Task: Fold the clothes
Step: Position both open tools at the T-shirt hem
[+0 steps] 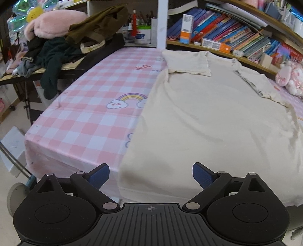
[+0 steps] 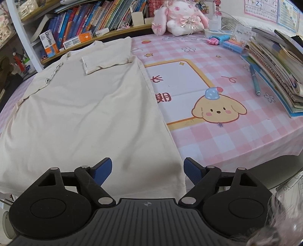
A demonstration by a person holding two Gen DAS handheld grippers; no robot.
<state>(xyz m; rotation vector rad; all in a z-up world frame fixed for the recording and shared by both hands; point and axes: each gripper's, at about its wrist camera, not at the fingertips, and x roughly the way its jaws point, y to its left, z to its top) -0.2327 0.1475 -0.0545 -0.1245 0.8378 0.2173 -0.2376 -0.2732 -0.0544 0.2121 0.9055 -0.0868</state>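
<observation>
Lying flat on the pink checked tablecloth [image 1: 79, 121], the cream T-shirt [image 1: 208, 117] stretches away from you toward the bookshelf [image 1: 236, 37], collar at the far end, hem draped over the table's near edge. Both its sleeves are folded inward onto the body, the one nearer the shelf post [image 1: 162, 22] resting as a neat rectangle on the chest. Your left gripper [image 1: 151, 176] hovers just short of the shirt's hem, its blue pads spread wide and holding nothing; its left pad sits over bare tablecloth beside the shirt's side edge. Your right gripper [image 2: 147, 170] hangs at the shirt's other hem corner, released as well, one pad over cloth and the other beyond the shirt's side seam. Past the shirt's right edge, a printed puppy [image 2: 217, 109] decorates the tablecloth, with a blue pen [image 2: 254, 80] and stacked notebooks [image 2: 274, 62] farther out. A pink plush rabbit [image 2: 180, 17] sits beyond the shirt's collar end, while dark clothes [image 1: 62, 51] heap on a side table beyond the shirt's left side
</observation>
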